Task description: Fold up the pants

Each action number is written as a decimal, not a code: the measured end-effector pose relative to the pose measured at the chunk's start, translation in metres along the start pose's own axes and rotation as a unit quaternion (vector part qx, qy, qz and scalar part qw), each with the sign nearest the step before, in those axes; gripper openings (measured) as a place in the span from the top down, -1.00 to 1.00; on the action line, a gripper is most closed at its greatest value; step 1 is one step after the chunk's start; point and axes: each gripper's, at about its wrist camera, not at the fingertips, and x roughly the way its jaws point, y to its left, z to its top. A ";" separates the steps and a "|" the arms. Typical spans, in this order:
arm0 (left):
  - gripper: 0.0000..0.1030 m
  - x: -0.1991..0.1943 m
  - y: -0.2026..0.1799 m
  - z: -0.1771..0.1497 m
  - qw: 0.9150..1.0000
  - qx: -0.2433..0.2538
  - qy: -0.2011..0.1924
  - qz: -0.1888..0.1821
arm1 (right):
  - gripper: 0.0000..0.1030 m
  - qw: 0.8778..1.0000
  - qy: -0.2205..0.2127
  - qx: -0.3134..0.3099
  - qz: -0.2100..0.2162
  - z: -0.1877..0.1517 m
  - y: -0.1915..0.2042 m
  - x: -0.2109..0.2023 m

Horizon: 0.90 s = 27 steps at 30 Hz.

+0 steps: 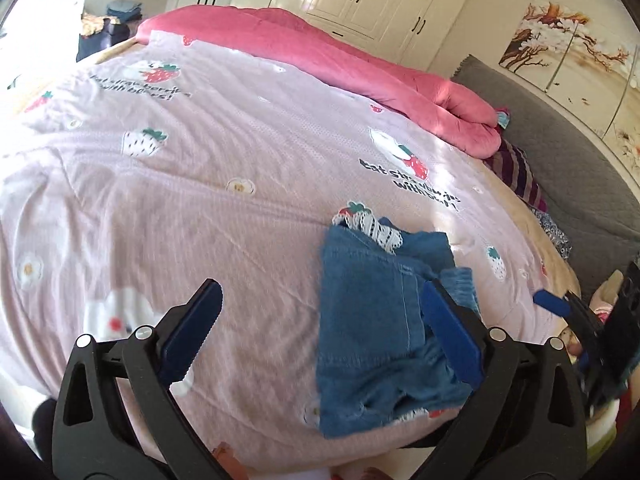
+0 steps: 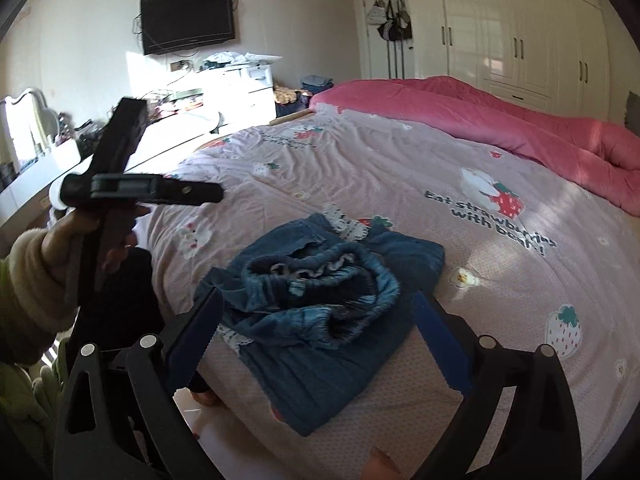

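Note:
Small blue denim pants (image 1: 372,320) with white lace trim lie folded in a bundle near the front edge of the bed; they also show in the right wrist view (image 2: 320,312), with the elastic waistband on top. My left gripper (image 1: 320,312) is open above the bed, its right finger over the pants, holding nothing. My right gripper (image 2: 316,320) is open just above the pants, empty. The left gripper also shows at the left of the right wrist view (image 2: 152,194), held in a hand. The right gripper's blue tip shows at the right edge of the left wrist view (image 1: 552,302).
The bed has a pink strawberry-print sheet (image 1: 200,184). A rolled pink quilt (image 2: 500,124) lies along the far side. A grey headboard (image 1: 580,168) is at the right. White wardrobes (image 2: 520,40), a TV (image 2: 186,20) and a cluttered dresser (image 2: 236,84) stand beyond.

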 end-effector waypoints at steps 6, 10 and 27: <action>-0.81 0.038 -0.012 0.016 0.999 0.016 0.041 -0.022 | -0.58 0.998 0.024 -0.061 0.012 0.014 0.031 0.031; -0.40 0.068 -0.023 0.018 0.996 0.026 0.071 -0.038 | 0.36 0.994 0.071 -0.080 -0.017 0.010 0.036 0.060; 0.06 0.120 -0.022 0.017 0.989 0.039 0.118 -0.085 | 0.09 0.998 0.063 0.025 -0.011 -0.034 0.000 0.017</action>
